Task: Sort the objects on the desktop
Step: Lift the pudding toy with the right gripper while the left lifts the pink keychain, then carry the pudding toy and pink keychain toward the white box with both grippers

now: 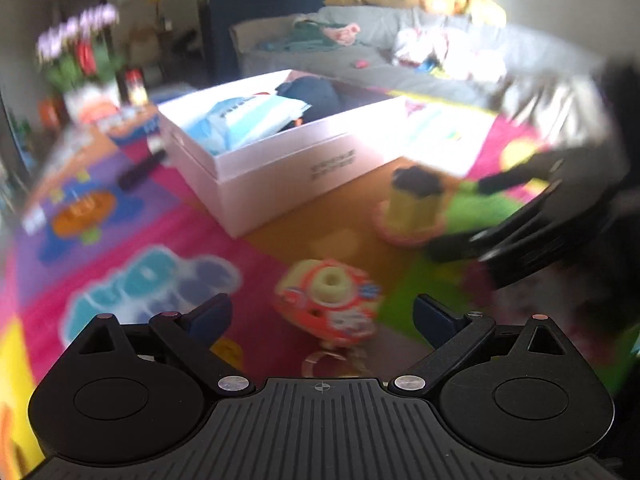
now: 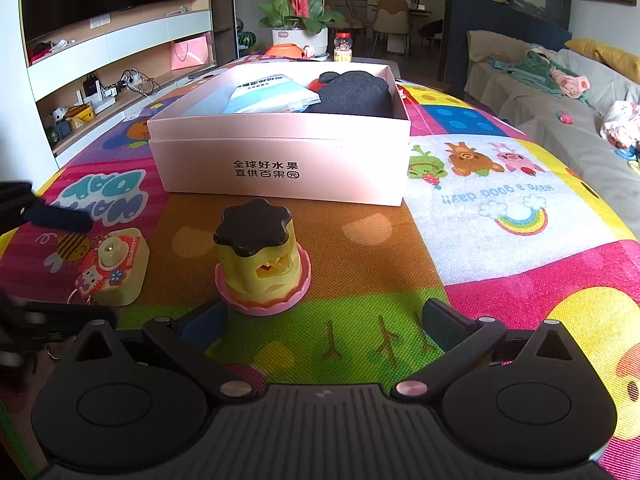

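A toy camera, orange and yellow, lies on the colourful mat just ahead of my open left gripper, between its fingertips; the left wrist view is blurred. The same toy camera shows at the left of the right wrist view. A yellow pudding toy with a dark brown top and pink base stands ahead of my open, empty right gripper; it also shows in the left wrist view. A pale pink open box holds a blue packet and a dark plush item.
The mat covers the table. A flower pot, a jar and an orange bowl stand behind the box. A grey sofa with clothes lies to the right. The left gripper's finger juts in at left.
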`<state>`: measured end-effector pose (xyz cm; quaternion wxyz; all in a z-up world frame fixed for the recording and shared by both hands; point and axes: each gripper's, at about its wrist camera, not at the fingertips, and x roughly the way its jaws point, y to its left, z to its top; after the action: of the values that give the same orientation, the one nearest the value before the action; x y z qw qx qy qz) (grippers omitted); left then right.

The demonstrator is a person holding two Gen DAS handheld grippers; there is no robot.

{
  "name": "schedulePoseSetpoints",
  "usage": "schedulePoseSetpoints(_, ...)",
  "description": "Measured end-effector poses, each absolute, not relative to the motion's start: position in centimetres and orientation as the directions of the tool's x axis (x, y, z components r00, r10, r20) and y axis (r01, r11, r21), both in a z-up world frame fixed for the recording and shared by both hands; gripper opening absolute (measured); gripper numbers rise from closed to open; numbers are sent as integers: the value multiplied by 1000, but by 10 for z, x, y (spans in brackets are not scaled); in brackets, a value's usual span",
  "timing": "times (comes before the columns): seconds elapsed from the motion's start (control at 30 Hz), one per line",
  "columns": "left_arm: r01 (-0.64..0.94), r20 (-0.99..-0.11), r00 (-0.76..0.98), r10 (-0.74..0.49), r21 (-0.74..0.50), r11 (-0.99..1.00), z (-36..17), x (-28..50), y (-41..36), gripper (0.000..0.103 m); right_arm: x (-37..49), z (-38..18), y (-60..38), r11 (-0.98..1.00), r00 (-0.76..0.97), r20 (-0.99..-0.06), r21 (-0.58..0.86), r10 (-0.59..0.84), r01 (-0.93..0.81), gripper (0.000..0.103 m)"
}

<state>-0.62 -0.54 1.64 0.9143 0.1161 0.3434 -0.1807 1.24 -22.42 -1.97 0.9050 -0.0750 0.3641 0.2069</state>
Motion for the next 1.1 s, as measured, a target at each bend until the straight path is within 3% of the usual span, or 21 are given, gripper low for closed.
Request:
schedulePoseSetpoints(0.07, 424, -673, 693, -259, 90, 901, 13, -3, -8, 94, 12, -20, -224, 903, 649, -690, 15, 320, -429, 103)
schedulePoseSetpoints(0.2, 408, -661, 698, -275, 52, 912, 15, -1, -10, 65, 13, -20, -223, 904, 649, -690, 16, 320, -428, 103)
schedulePoseSetpoints(0.37, 215, -656, 746, -115, 74, 974, 17, -8, 0, 66, 14, -20, -219, 902, 650, -693, 2, 312, -432, 103)
schedulePoseSetpoints(0.47, 85, -651, 758, -43, 34, 996, 14, -15, 13, 77, 20, -19, -211, 900, 646, -695, 6, 317, -435, 103)
schedulePoseSetpoints(0.57, 53, -635, 772, -32, 14, 998, 11, -19, 18, 80, 26, -19, -197, 893, 640, -694, 9, 329, -450, 101)
schedulePoseSetpoints(0.63, 50, -632, 775, -27, 18, 999, 11, -20, 18, 83, 27, -16, -190, 889, 642, -688, 11, 339, -458, 88)
schedulePoseSetpoints(0.7, 62, -639, 769, -38, 15, 998, 12, -18, 18, 87, 24, -10, -184, 874, 626, -692, 14, 359, -486, 60)
schedulePoseSetpoints(0.73, 74, -644, 764, -48, 14, 997, 12, -17, 18, 89, 22, -8, -183, 866, 617, -697, 15, 367, -499, 56)
schedulePoseSetpoints(0.83, 97, -647, 760, -54, 30, 995, 10, -14, 13, 93, 17, -7, -181, 860, 603, -707, 13, 369, -511, 56)
schedulePoseSetpoints(0.93, 119, -648, 758, -71, 32, 992, 10, -11, 9, 90, 14, -4, -184, 860, 588, -721, 24, 368, -509, 56)
schedulePoseSetpoints(1.03, 157, -646, 758, -94, 39, 987, 13, -14, 5, 69, 11, 2, -193, 857, 553, -738, 66, 387, -511, 56)
schedulePoseSetpoints(1.1, 187, -649, 752, -114, 44, 981, 17, -19, 1, 63, 6, 10, -202, 853, 537, -743, 85, 398, -515, 56)
